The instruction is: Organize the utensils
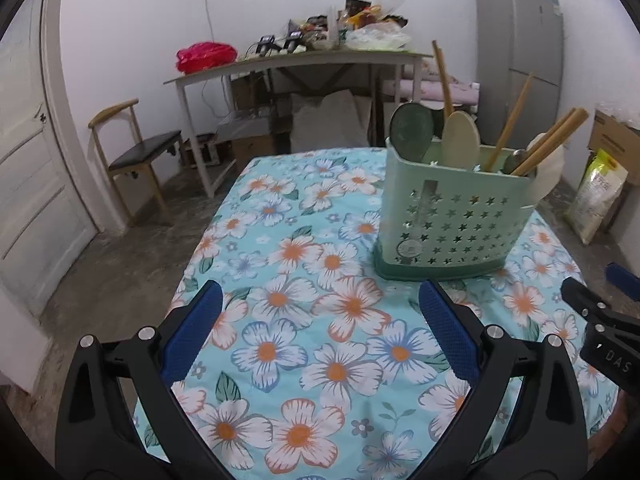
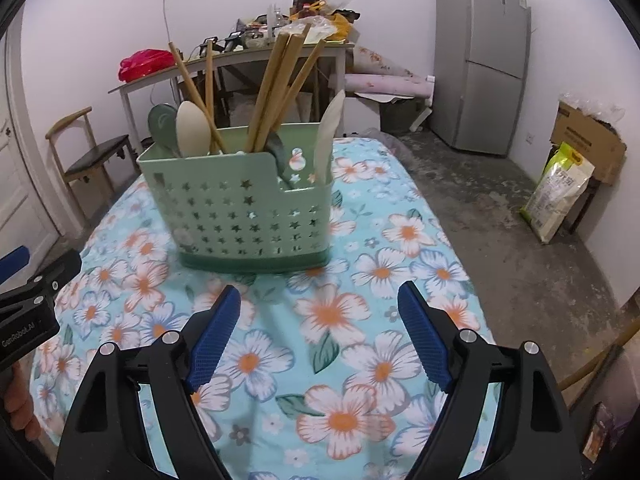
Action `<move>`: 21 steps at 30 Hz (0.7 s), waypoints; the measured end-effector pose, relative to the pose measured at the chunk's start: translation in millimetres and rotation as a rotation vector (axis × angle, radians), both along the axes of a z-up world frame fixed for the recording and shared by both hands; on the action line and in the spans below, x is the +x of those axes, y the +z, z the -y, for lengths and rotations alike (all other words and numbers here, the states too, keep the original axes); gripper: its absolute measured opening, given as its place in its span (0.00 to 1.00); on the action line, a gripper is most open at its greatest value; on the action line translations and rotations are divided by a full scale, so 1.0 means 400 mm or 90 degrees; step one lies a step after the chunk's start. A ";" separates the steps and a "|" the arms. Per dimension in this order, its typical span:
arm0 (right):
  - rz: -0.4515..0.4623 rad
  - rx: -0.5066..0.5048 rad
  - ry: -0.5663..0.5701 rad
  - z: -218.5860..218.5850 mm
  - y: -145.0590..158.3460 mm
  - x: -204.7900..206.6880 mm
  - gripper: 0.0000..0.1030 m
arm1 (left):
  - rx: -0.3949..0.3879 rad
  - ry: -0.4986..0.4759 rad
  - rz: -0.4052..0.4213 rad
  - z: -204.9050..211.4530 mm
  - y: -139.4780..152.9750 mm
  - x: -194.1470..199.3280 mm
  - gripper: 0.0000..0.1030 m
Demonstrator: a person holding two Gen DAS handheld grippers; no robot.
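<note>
Utensils stand sorted in the green star-punched caddy [image 2: 244,208] on my flowered tablecloth [image 2: 360,340], sitting at twelve o'clock from my right claw [image 2: 320,332] and at about one o'clock from my left claw [image 1: 320,332]. Left to right it holds a dark green spoon [image 2: 162,122], a cream spoon [image 2: 192,130], bamboo chopsticks [image 2: 276,80] and what looks like a pale spatula [image 2: 330,132]. Both claws hang apart over the cloth, gripping nothing.

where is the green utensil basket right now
The green utensil basket stands upright on the floral tablecloth, just beyond the open right hand-held gripper in the right wrist view, and ahead and right of the left hand-held gripper in the left wrist view.
</note>
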State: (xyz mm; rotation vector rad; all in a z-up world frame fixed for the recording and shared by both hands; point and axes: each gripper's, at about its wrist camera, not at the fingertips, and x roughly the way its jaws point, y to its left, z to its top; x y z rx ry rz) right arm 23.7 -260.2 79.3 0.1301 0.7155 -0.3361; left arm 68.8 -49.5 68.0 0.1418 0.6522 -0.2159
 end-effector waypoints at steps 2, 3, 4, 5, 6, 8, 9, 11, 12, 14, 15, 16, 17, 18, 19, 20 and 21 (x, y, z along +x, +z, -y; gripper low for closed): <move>-0.002 -0.011 -0.005 0.004 0.011 0.010 0.77 | 0.007 0.013 -0.012 0.000 -0.005 0.007 0.92; -0.004 -0.016 -0.008 0.012 0.006 0.006 0.77 | 0.011 0.020 -0.019 -0.001 -0.008 0.010 0.92; -0.007 -0.020 -0.012 0.013 0.005 0.006 0.77 | 0.014 0.023 -0.022 -0.001 -0.010 0.013 0.92; -0.008 -0.020 -0.014 0.017 -0.001 0.006 0.77 | 0.018 0.028 -0.024 -0.002 -0.013 0.015 0.92; -0.010 -0.019 -0.017 0.020 -0.002 0.004 0.77 | 0.022 0.034 -0.024 -0.003 -0.015 0.017 0.92; -0.014 -0.021 -0.023 0.027 -0.003 0.004 0.77 | 0.024 0.040 -0.024 -0.006 -0.017 0.020 0.92; -0.015 -0.024 -0.026 0.029 -0.003 0.004 0.77 | 0.025 0.043 -0.026 -0.008 -0.016 0.021 0.92; -0.015 -0.029 -0.031 0.034 -0.001 0.005 0.77 | 0.028 0.052 -0.028 -0.011 -0.016 0.024 0.92; -0.014 -0.028 -0.033 0.037 0.000 0.005 0.77 | 0.027 0.054 -0.029 -0.012 -0.016 0.024 0.92; -0.011 -0.024 -0.034 0.041 0.002 0.004 0.77 | 0.026 0.059 -0.032 -0.016 -0.016 0.027 0.92; -0.011 -0.025 -0.034 0.041 0.002 0.005 0.77 | 0.026 0.062 -0.033 -0.018 -0.017 0.027 0.92; -0.011 -0.026 -0.034 0.040 0.002 0.005 0.77 | 0.026 0.062 -0.035 -0.019 -0.017 0.027 0.92; -0.012 -0.026 -0.034 0.040 0.003 0.005 0.77 | 0.026 0.063 -0.037 -0.019 -0.018 0.030 0.92; -0.012 -0.025 -0.034 0.040 0.003 0.005 0.77 | 0.027 0.064 -0.037 -0.020 -0.018 0.030 0.92; -0.012 -0.025 -0.032 0.039 0.003 0.005 0.77 | 0.027 0.065 -0.036 -0.020 -0.019 0.030 0.92; -0.012 -0.025 -0.031 0.039 0.002 0.005 0.77 | 0.028 0.064 -0.036 -0.021 -0.019 0.030 0.92; -0.012 -0.025 -0.030 0.037 0.002 0.005 0.77 | 0.027 0.064 -0.038 -0.021 -0.019 0.030 0.92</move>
